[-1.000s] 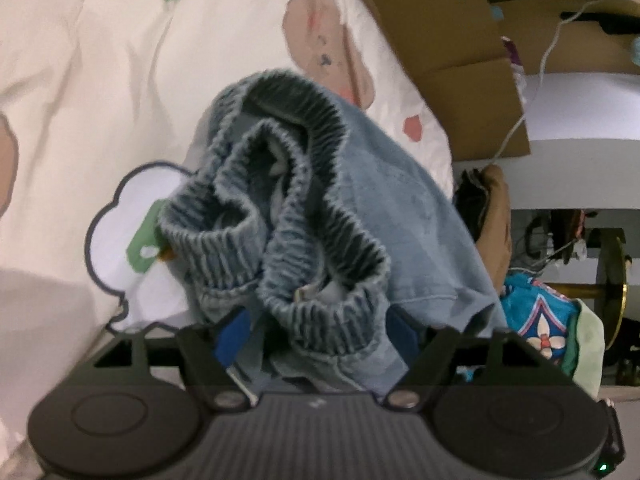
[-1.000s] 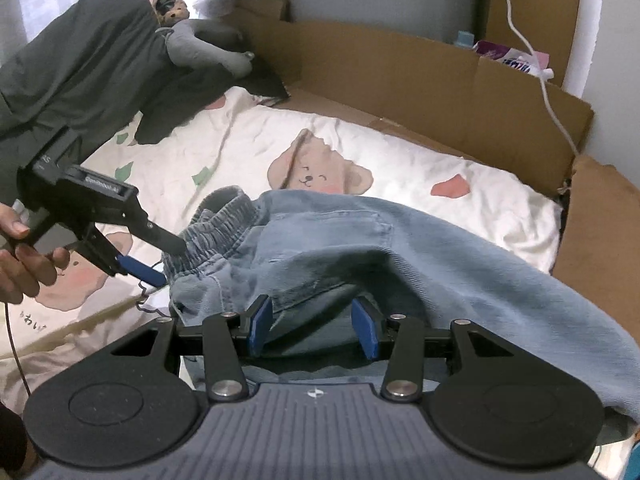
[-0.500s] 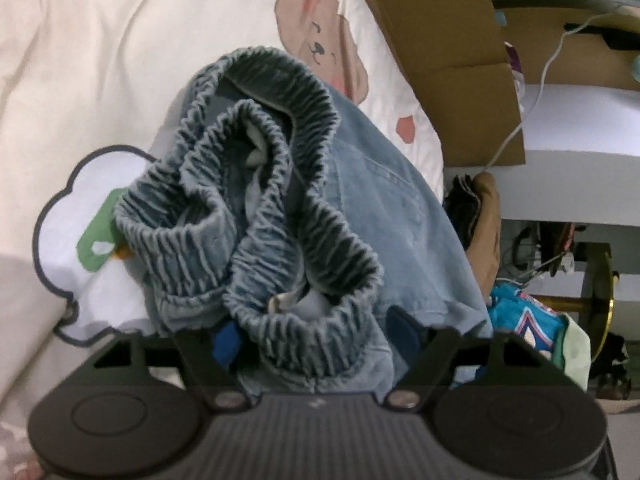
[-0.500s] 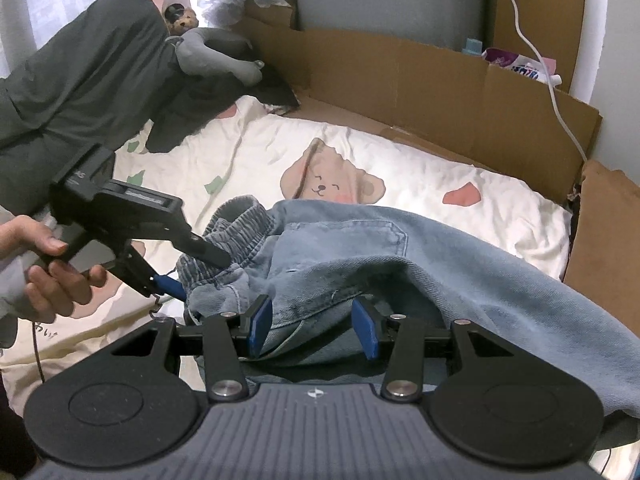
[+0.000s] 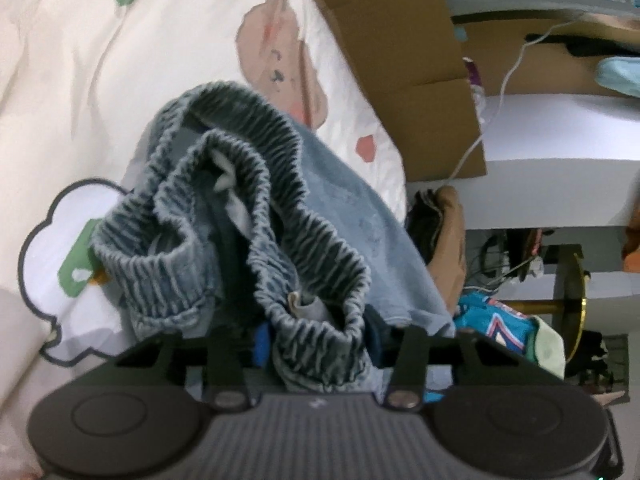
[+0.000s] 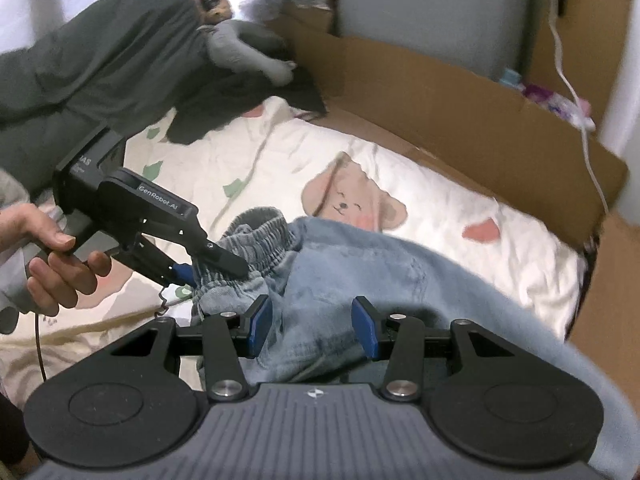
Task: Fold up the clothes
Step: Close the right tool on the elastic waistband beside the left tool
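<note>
A pair of light blue denim trousers [image 6: 360, 280] lies across the bear-print bedsheet [image 6: 420, 184], its elastic waistband [image 5: 280, 216] bunched up beside the printed bear and one leg trailing from there toward the right wrist camera. The left gripper [image 6: 208, 266], held in a person's hand [image 6: 60, 264], pinches the waistband's gathered edge; in the left wrist view its blue pads sit closer about the ruffled cloth than a second ago, when they stood wider. The right gripper [image 6: 312, 322] holds its fingers spread, denim lying between the pads with no sign of a squeeze, as it did before. Over the last second the waistband has drifted nearer the bear. By appearances the trousers are being drawn straight by the waist, still rumpled rather than flat; no clean fold shows yet. A cardboard wall [image 6: 440, 92] stands beyond the bear.
</note>
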Action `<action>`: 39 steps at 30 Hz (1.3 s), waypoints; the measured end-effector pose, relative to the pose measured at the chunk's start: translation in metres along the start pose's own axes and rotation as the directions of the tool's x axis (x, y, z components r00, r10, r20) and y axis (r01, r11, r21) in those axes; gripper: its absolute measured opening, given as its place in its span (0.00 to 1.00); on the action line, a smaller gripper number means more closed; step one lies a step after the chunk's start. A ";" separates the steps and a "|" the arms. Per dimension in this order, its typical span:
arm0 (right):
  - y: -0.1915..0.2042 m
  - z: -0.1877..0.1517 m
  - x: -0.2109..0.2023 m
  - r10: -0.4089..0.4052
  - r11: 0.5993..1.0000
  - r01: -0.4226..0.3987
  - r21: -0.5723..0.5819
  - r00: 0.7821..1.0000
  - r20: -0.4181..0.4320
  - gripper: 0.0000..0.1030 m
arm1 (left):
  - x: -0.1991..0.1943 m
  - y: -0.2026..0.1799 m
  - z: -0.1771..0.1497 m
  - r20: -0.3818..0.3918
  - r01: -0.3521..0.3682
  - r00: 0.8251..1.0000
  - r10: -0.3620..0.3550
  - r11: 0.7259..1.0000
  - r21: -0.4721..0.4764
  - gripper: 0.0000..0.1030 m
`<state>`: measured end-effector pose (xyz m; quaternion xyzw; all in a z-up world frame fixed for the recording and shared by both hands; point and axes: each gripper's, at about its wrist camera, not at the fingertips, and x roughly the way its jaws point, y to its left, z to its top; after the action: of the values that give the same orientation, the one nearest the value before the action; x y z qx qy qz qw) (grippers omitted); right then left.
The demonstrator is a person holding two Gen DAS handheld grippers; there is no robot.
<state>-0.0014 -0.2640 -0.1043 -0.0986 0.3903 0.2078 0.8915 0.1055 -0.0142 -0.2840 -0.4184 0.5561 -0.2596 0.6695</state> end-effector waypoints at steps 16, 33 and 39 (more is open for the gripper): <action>0.018 0.054 0.055 0.205 0.979 -0.203 0.029 0.964 -0.168 0.50 | -0.017 0.003 0.019 0.044 0.176 0.983 -0.176 0.984 0.006 0.43; 0.017 0.070 0.098 0.286 0.958 -0.278 0.072 0.905 -0.313 0.49 | -0.028 0.000 0.035 0.024 0.247 0.968 -0.251 0.964 0.095 0.41; 0.018 0.054 0.108 0.349 0.936 -0.343 0.080 0.873 -0.341 0.36 | -0.024 0.002 0.028 0.014 0.239 0.970 -0.243 0.963 0.121 0.41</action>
<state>0.0912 -0.1981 -0.1475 -0.0552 0.5556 0.3397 0.7569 0.1262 0.0135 -0.2719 -0.4462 0.4752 -0.3656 0.6644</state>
